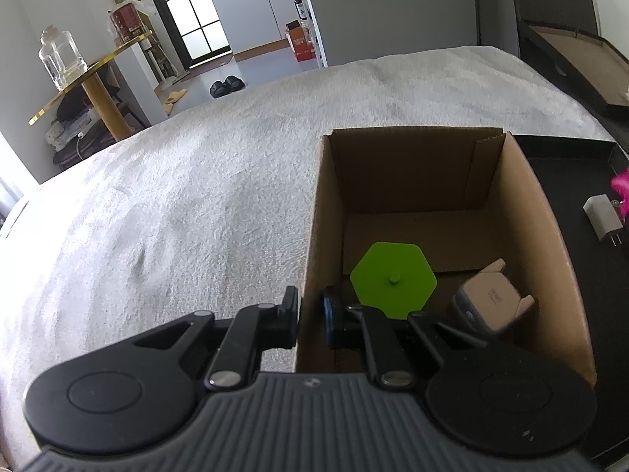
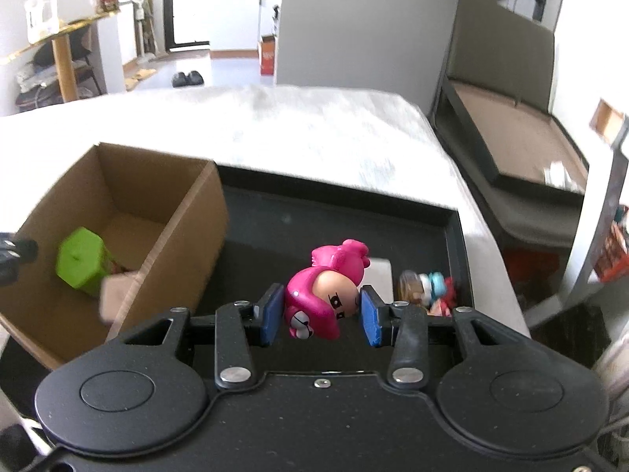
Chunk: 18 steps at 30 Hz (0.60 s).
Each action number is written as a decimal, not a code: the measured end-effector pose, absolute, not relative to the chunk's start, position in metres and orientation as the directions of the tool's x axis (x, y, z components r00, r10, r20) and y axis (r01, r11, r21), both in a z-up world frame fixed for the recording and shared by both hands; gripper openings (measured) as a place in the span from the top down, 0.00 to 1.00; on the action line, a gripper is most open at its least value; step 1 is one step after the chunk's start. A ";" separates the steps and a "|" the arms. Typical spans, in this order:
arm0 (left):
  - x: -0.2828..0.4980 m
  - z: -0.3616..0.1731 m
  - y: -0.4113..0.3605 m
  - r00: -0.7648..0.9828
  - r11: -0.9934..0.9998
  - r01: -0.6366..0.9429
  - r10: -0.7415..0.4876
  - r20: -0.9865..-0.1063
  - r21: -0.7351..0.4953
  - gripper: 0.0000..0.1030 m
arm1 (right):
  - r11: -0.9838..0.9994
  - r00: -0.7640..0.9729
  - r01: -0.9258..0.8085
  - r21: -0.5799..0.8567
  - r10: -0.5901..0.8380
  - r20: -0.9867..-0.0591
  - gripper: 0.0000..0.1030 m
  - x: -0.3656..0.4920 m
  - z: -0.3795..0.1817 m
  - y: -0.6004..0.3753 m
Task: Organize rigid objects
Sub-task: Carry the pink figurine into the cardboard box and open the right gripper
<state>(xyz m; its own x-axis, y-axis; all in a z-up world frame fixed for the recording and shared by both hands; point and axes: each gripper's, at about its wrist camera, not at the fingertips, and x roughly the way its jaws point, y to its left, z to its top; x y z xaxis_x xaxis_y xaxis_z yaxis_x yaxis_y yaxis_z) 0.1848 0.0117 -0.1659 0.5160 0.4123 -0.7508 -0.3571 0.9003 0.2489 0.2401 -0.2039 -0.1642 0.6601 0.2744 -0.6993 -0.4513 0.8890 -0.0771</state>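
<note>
1. A white blanket (image 1: 196, 181) covers the surface.
2. A black tray (image 2: 314, 220) lies on it.
3. A cardboard box (image 1: 526, 212) holds a green hexagonal piece (image 1: 389, 279).
4. The left gripper (image 1: 310, 318) pinches the box's left wall.
5. The right gripper (image 2: 322, 310) clamps a pink figurine (image 2: 318, 295) above the tray.

Left gripper (image 1: 310, 320) angled down, jaws clamped on the side wall of the cardboard box (image 1: 314, 212), one finger outside, one inside. Right gripper (image 2: 322, 312) angled down, blue pads (image 2: 273, 312) pressed on a pink toy figure (image 2: 322, 295), held lifted.
</note>
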 end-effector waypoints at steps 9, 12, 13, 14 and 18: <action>0.182 -0.164 0.018 0.530 0.909 -0.358 0.386 -0.755 0.213 0.89 | 0.863 0.690 -0.495 -0.098 0.322 -0.648 0.60 0.233 -0.138 -0.184; 0.181 -0.165 0.020 0.534 0.912 -0.358 0.374 -0.758 0.199 0.89 | 0.855 0.694 -0.507 -0.110 0.330 -0.640 0.60 0.229 -0.133 -0.174; 0.180 -0.165 0.021 0.535 0.914 -0.357 0.371 -0.759 0.195 0.89 | 0.852 0.695 -0.512 -0.113 0.333 -0.637 0.60 0.228 -0.132 -0.171; 0.180 -0.164 0.022 0.537 0.915 -0.356 0.368 -0.759 0.192 0.89 | 0.848 0.696 -0.516 -0.117 0.336 -0.635 0.60 0.227 -0.130 -0.169; 0.178 -0.164 0.024 0.541 0.919 -0.351 0.356 -0.762 0.180 0.89 | 0.834 0.695 -0.535 -0.132 0.346 -0.631 0.60 0.224 -0.127 -0.157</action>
